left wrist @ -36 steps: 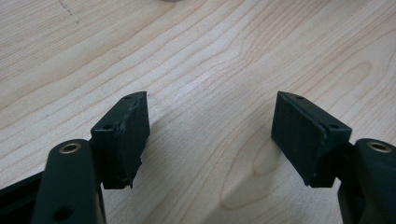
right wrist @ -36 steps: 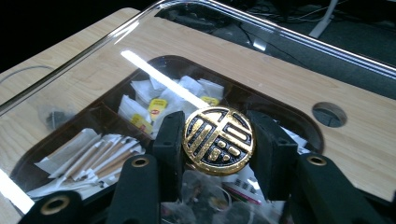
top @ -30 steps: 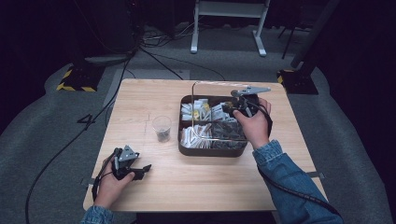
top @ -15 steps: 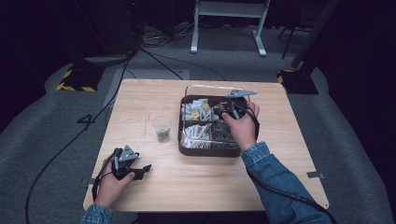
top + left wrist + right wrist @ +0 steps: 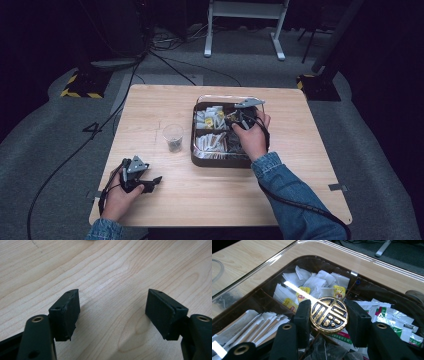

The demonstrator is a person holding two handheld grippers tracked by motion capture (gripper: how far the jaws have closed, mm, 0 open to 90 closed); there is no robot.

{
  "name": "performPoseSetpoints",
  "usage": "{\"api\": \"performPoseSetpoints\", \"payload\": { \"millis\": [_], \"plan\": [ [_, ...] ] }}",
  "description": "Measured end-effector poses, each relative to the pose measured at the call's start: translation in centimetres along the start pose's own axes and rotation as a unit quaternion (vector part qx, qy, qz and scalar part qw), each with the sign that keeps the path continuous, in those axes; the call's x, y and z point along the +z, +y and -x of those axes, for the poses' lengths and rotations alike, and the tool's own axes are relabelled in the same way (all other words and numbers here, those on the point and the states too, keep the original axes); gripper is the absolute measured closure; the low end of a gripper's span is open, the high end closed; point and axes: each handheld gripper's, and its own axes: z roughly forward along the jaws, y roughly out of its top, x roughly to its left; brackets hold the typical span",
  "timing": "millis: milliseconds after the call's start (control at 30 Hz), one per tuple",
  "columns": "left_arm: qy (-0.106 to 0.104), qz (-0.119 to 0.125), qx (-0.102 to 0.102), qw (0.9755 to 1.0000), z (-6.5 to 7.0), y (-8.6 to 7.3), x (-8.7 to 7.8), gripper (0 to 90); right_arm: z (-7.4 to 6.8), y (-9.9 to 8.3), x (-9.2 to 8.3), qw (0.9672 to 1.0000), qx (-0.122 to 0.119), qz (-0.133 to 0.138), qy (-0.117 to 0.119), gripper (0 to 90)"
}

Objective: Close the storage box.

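A dark compartment box (image 5: 197, 150) of tea bags and sachets stands on the wooden table (image 5: 300, 165), right of middle. A clear lid (image 5: 287, 255) with a round gold-and-black knob (image 5: 328, 315) hangs over it, slightly tilted. My right gripper (image 5: 329, 312) is shut on that knob, one black pad on each side; from above, the right gripper (image 5: 234, 119) is over the box's middle. Near the table's front left corner, my left gripper (image 5: 150, 182) rests low, jaws open. Between the left gripper's fingers (image 5: 66, 312) there is only bare wood.
A small clear glass (image 5: 173, 137) with dark bits at its bottom stands just left of the box; its rim (image 5: 215, 267) shows at the far left. Cables trail from both grippers. Grey carpet, a stand's legs (image 5: 245, 30) and floor cables lie beyond the table.
My right hand has carried the lid by its knob leftward and down, from the box's right edge to over its middle. The left hand has stayed put.
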Motion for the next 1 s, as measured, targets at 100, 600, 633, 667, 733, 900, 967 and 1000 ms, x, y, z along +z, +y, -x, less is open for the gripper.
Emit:
{"api": "performPoseSetpoints", "payload": {
  "millis": [100,600,633,667,733,900,967,1000],
  "plan": [
    [0.000,0.000,0.000,1.0000,0.0,0.0,0.0,28.4,-0.1,-0.1,0.2,1.0000,-0.003,-0.004,-0.003,59.1],
    [0.000,0.001,0.000,1.0000,0.0,0.0,0.0,28.4,-0.6,-1.0,2.1,0.9997,-0.005,-0.023,-0.005,59.1],
    [0.000,0.001,0.000,1.0000,0.0,0.0,0.0,28.4,-0.5,-1.1,2.1,0.9997,-0.005,-0.024,-0.004,59.1],
    [0.000,0.001,0.000,1.0000,0.0,0.0,0.0,28.4,-0.5,-1.2,2.2,0.9997,-0.003,-0.024,-0.003,59.1],
    [0.000,0.001,0.000,1.0000,0.0,0.0,0.0,28.4,-0.5,-1.2,2.3,0.9997,-0.001,-0.026,-0.002,59.1],
    [0.000,0.000,0.000,1.0000,0.0,0.0,0.0,28.4,-0.5,-1.5,2.6,0.9996,0.004,-0.027,0.001,59.1],
    [0.000,0.000,0.000,1.0000,0.0,0.0,0.0,28.4,-0.5,-1.5,2.8,0.9996,0.005,-0.027,0.002,59.1],
    [0.000,0.000,0.000,1.0000,0.0,0.0,0.0,28.4,-0.5,-1.6,2.8,0.9996,0.003,-0.026,0.001,59.1]
  ]
}}
